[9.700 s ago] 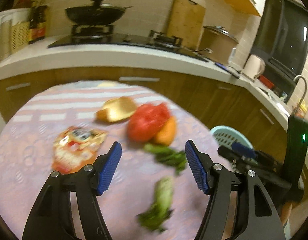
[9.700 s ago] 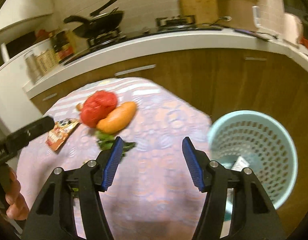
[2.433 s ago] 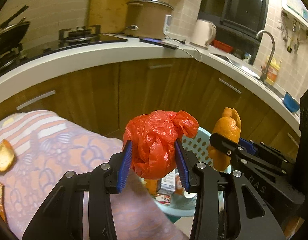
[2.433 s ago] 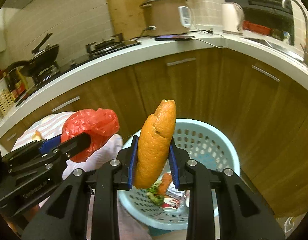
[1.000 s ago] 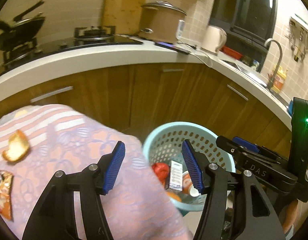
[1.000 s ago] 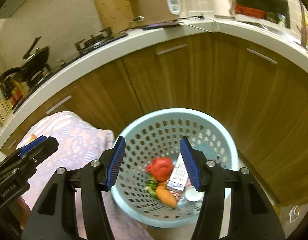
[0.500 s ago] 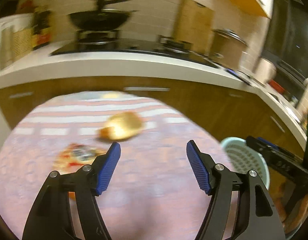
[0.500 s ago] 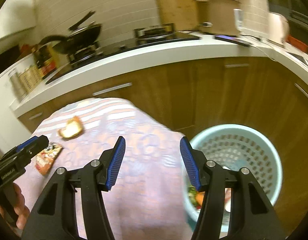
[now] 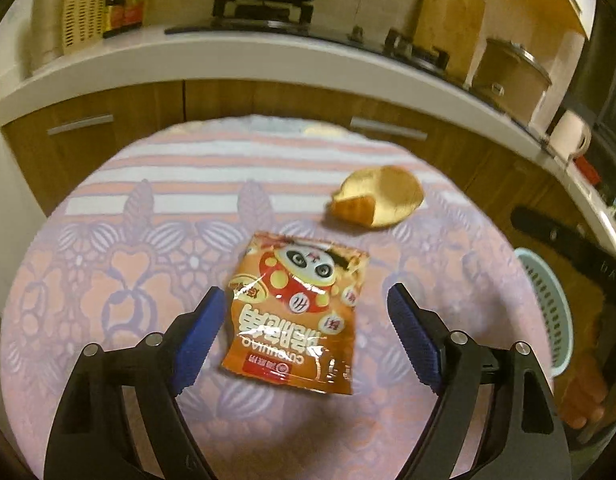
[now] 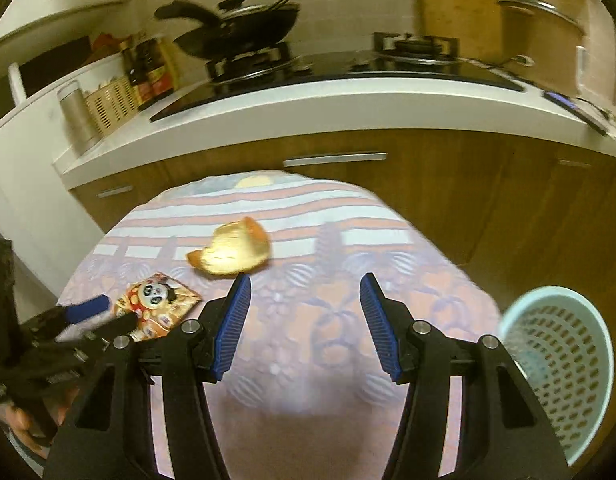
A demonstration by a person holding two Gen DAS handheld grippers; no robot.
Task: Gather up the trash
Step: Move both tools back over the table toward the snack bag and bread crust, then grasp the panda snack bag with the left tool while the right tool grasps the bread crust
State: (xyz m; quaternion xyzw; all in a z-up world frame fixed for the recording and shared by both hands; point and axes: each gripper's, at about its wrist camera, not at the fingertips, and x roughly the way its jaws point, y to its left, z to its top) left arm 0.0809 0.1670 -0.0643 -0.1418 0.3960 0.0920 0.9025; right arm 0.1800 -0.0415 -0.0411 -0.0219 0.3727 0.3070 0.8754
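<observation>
Jaws of our left gripper are opening around a snack packet without touching it; our right gripper gapes empty.

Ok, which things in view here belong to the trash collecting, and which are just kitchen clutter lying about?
Belongs to the job:
- orange panda-print snack packet, flat on the patterned tablecloth
- curled piece of orange peel
- pale blue perforated plastic basket
- left gripper, jaws opening around the packet
- right gripper, empty

Just lying about:
- black wok
- sauce bottles
- wooden cutting board
- lidded cooker pot
</observation>
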